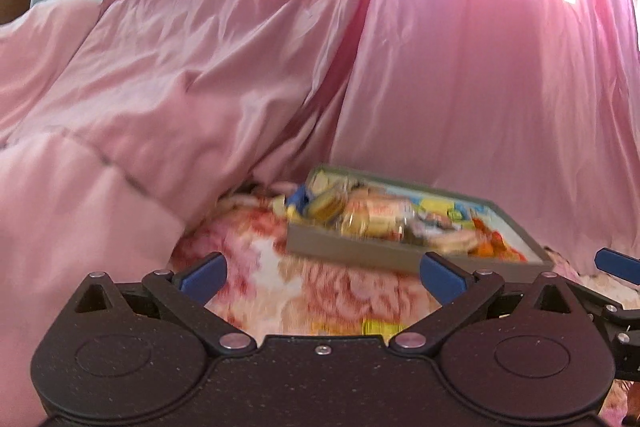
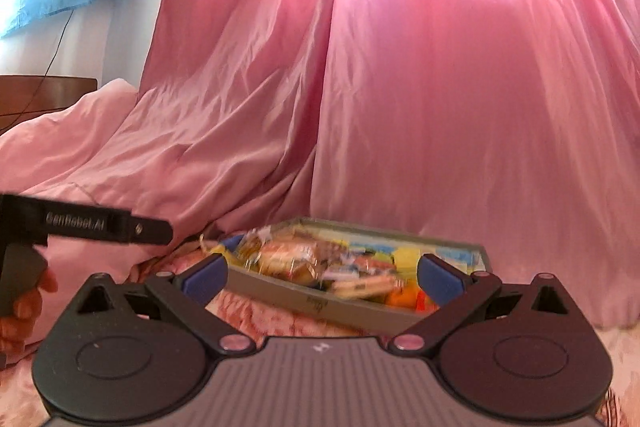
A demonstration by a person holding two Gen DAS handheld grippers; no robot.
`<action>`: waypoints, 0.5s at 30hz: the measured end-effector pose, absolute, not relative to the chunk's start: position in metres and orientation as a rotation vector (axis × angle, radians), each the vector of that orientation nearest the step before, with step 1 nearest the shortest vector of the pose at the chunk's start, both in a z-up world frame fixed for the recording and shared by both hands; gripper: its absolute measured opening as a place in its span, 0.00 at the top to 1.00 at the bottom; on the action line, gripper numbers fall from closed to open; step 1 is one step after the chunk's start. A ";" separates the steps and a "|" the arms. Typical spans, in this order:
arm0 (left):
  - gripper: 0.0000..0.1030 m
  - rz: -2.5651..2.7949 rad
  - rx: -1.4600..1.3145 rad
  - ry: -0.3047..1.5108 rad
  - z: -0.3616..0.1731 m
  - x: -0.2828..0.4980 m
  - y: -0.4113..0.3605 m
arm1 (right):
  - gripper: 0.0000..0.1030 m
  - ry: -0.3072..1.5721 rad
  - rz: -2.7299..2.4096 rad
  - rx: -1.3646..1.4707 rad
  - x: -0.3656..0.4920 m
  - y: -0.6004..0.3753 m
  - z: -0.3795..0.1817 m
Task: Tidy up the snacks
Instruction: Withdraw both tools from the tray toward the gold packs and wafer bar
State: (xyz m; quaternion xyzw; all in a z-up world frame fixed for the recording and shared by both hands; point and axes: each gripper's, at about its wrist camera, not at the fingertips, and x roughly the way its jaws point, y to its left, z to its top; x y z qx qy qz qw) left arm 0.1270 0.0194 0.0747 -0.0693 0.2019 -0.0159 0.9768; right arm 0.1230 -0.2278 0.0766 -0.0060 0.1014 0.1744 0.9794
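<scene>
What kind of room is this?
Probably a bedroom: a flowered blanket bears a tray of snacks, a pink quilt is heaped beside it, and pink curtains hang behind.

Both grippers are black, with round housings, silver pivot screws and blue fingertip pads. The right gripper (image 2: 322, 277) has a ribbed grey centre plate; the left gripper (image 1: 322, 277) has a speckled black one, and white "GenRobot.AI" lettering marks its side.

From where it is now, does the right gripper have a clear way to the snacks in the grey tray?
Probably yes. The right gripper is open and empty, and the shallow grey tray of wrapped snacks lies straight ahead on the floral bedcover, open-topped, nothing between.
</scene>
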 end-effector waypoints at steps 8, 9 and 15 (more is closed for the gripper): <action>0.01 -0.030 -0.035 0.516 0.040 0.097 0.012 | 0.00 0.315 0.358 -0.046 0.097 -0.226 0.050; 0.01 -0.030 -0.028 0.537 0.033 0.094 0.012 | 0.00 0.347 0.366 -0.055 0.096 -0.225 0.046; 0.01 -0.032 -0.020 0.610 0.008 0.087 0.017 | 0.00 0.465 0.395 -0.104 0.081 -0.215 0.018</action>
